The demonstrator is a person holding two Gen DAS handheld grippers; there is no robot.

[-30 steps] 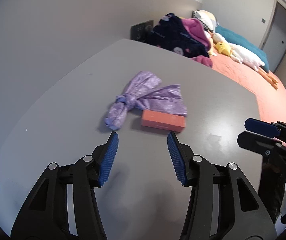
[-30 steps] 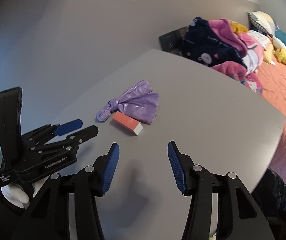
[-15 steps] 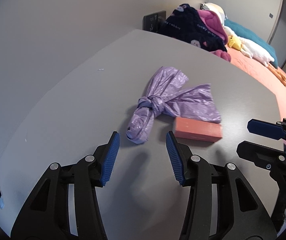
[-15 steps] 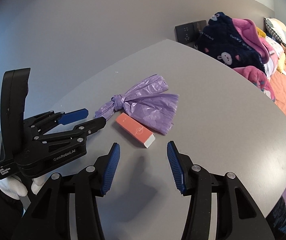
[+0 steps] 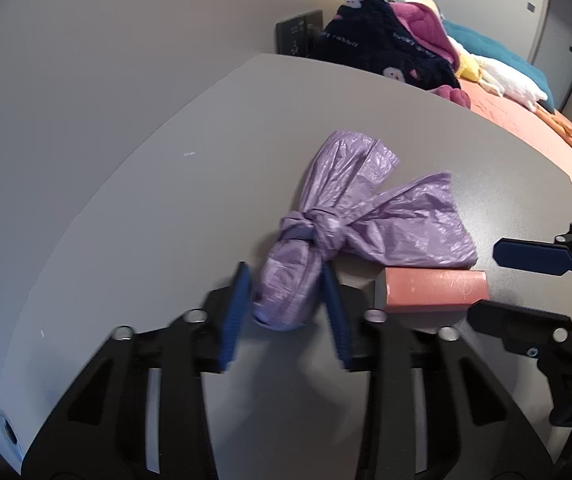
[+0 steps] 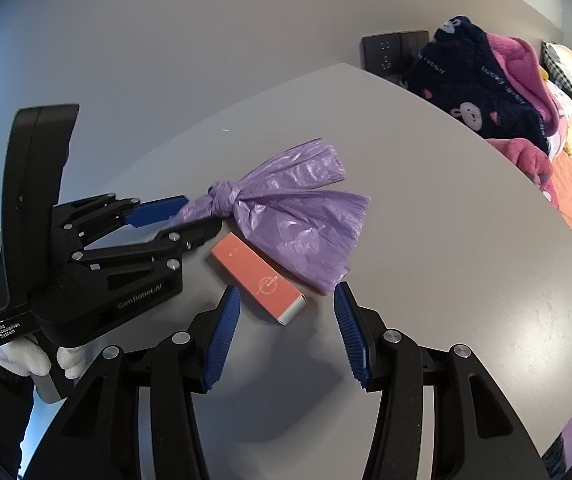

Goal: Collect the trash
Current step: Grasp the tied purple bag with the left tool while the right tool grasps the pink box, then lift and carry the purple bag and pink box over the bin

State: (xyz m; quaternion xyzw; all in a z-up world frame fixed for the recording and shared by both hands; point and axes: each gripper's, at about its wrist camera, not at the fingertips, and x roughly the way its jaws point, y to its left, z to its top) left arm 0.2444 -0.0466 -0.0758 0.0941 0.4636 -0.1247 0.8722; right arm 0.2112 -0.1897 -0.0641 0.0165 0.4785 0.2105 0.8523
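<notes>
My left gripper (image 5: pixel 286 300) was closing its blue ribbed fingers (image 5: pixel 233 312) around the short knotted end of the crinkled purple plastic bag (image 5: pixel 370 216). That bunched end sat between the two pads, with the right pad against the plastic and the left one blurred, so I could not tell whether it was pressing yet. In the right wrist view the same gripper (image 6: pixel 189 216) reached in from the left, and the bag's tail (image 6: pixel 197 212) ran in between its blue pad and its black finger.

The bag (image 6: pixel 298 212) lay flat on the smooth grey tabletop (image 5: pixel 133 208), its knot near the middle and two loose flaps fanning away from me toward the far side.

Just beside the bag, touching its nearer edge, lay the small flat salmon-pink rectangular box (image 6: pixel 257 276) with a pale grey end cap. It rested on the table at a slant.

My right gripper (image 6: pixel 286 312) hung above the table with its fingers well apart, holding nothing. The capped end of the pink box (image 5: pixel 434 288) lay just ahead of the gap between its pads, not touched by either one. In the left wrist view that gripper (image 5: pixel 506 280) came in from the right edge, one finger on each side of the box's end.

A white-gloved hand (image 6: pixel 25 356) gripped the left tool's handle.

Beyond the table's far edge was a heap of dark navy and pink fleece clothing (image 6: pixel 482 84) on a bed with an orange cover (image 5: pixel 534 120).
</notes>
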